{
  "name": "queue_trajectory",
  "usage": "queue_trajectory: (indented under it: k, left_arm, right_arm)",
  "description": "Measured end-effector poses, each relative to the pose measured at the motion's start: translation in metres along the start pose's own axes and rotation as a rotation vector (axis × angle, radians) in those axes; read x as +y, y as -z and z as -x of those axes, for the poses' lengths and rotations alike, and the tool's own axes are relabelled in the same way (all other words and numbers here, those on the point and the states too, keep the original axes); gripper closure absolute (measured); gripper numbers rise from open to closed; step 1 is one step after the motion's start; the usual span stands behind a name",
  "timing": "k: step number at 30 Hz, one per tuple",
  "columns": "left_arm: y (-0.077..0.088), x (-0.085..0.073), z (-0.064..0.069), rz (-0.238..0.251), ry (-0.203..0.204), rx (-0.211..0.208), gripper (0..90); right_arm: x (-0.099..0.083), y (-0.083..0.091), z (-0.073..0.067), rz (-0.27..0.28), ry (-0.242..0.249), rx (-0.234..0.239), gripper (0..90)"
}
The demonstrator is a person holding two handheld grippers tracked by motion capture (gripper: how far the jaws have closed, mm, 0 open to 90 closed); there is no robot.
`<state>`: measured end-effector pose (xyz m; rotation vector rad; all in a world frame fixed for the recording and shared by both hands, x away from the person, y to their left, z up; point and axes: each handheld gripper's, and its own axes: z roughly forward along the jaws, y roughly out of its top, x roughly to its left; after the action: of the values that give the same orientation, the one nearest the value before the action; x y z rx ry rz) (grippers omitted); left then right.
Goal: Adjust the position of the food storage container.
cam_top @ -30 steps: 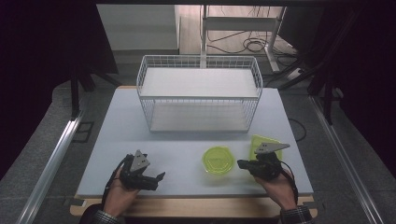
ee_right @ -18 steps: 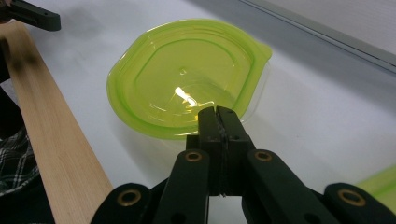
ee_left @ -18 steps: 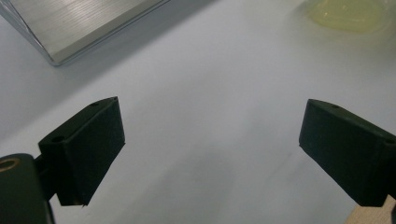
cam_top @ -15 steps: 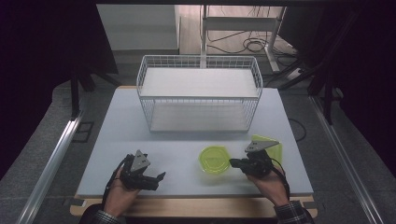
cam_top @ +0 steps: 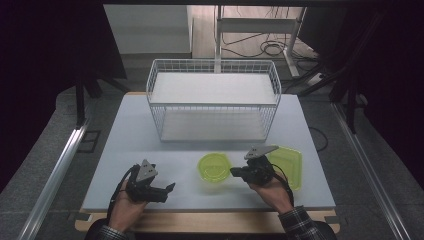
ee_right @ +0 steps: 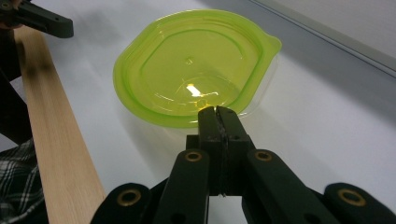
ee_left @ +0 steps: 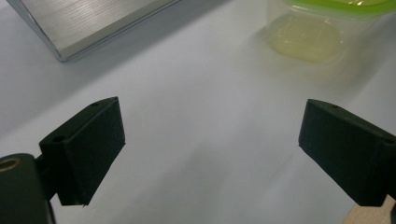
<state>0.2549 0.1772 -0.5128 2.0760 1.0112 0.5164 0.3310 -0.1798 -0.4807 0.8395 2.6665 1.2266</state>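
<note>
High view has the white table (cam_top: 150, 130) with a wire basket (cam_top: 212, 102) sitting toward 12 o'clock, and both hands coming in from 6. Right gripper (cam_top: 234, 172) is around 5 o'clock of the basket, pointing toward 9, its tip right at the rim of the round yellow-green container (cam_top: 214, 166). Just behind it, toward 3 o'clock, a flat green lid (cam_top: 290, 162) lies on the table.

Right gripper view makes it clearer: the 2 jaws are pressed together with no gap, and their tip (ee_right: 217, 112) sits at the near rim of the container (ee_right: 187, 70), at its 6 o'clock edge. Can't tell for sure whether a bit of rim is pinched or the tip just touches it.

Left gripper (cam_top: 170, 187) is down at 7 o'clock, resting low near the table edge, jaws spread wide. In the left gripper view there's nothing but bare table between the jaws, with the container (ee_left: 317, 28) up at 1 o'clock, well apart.
</note>
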Motion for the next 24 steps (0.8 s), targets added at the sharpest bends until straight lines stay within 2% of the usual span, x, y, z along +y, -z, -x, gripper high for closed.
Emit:
queue_trajectory:
  k: [5,6,10,14,17,18,19,22,23,24]
  left_arm:
    - [0.000,0.001,0.000,-0.003,0.016,-0.003,7.1]
    - [0.000,0.001,0.000,-0.003,0.016,-0.003,7.1]
    - [0.003,0.002,-0.003,0.001,0.044,-0.005,6.7]
    - [0.008,0.006,-0.003,0.025,0.067,-0.024,11.1]
    - [0.009,0.011,0.000,0.041,0.068,-0.042,23.9]
    - [0.009,0.014,0.002,0.048,0.064,-0.047,23.9]
    - [0.008,0.022,0.007,0.065,0.060,-0.071,36.5]
    - [-0.001,0.039,0.017,0.073,0.046,-0.126,54.2]
    - [-0.001,0.039,0.017,0.073,0.046,-0.126,59.7]
    - [-0.010,0.050,0.024,0.069,0.029,-0.156,64.6]
  right_arm:
    - [0.015,-0.021,-0.006,-0.001,0.019,0.036,89.0]
    - [0.015,-0.021,-0.006,-0.001,0.019,0.036,89.0]
    - [0.026,-0.037,-0.014,-0.006,0.031,0.062,89.0]
    - [0.026,-0.040,-0.018,-0.015,0.049,0.055,88.9]
    - [0.021,-0.032,-0.014,-0.011,0.035,0.039,88.8]
    - [0.021,-0.032,-0.014,-0.011,0.035,0.039,88.8]
    - [0.017,-0.024,-0.011,-0.006,0.029,0.017,88.6]
    - [0.011,-0.011,-0.005,0.008,0.010,-0.011,85.9]
    - [0.011,-0.011,-0.005,0.008,0.010,-0.011,85.9]
    - [0.007,-0.003,-0.003,0.013,0.007,-0.035,82.4]
